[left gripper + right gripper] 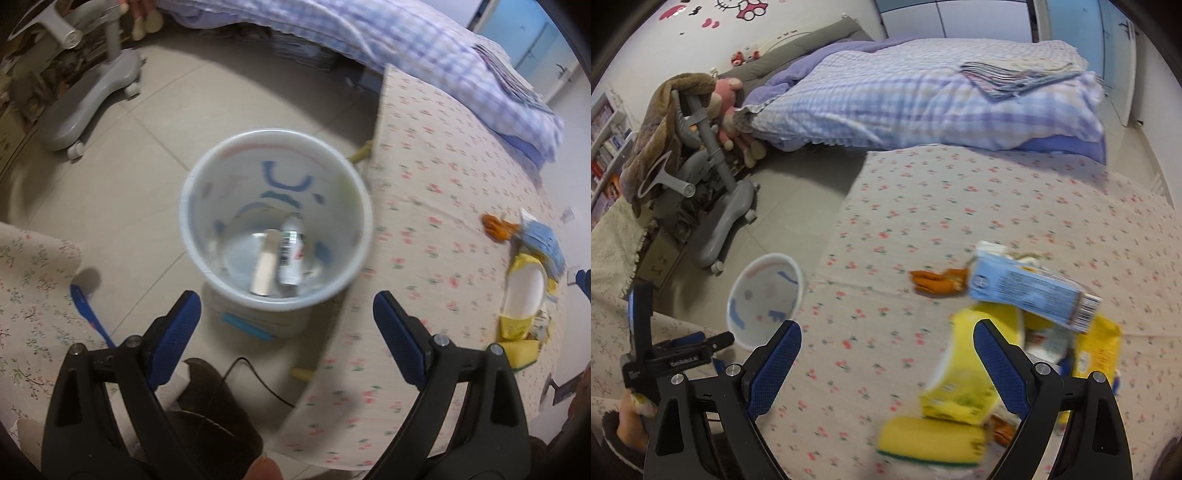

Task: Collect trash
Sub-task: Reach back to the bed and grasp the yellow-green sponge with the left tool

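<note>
A white waste bin (277,218) stands on the floor beside the floral-cloth table (443,206). Inside it lie a small white bottle (290,254) and a flat wooden stick (264,262). My left gripper (286,310) is open and empty, just above the bin's near rim. My right gripper (886,354) is open and empty over the table (960,206). A trash pile lies by its right finger: a yellow paper cup (964,373), a blue carton (1030,291), orange peel (934,282), a yellow sponge (931,439) and a yellow wrapper (1097,347). The bin (764,299) shows left of the table.
A grey wheeled chair base (92,96) stands on the floor behind the bin. A bed with a checked quilt (923,96) lies beyond the table. A blue-handled toothbrush (88,310) lies on the floor at left, and a black cable (258,380) runs near my feet.
</note>
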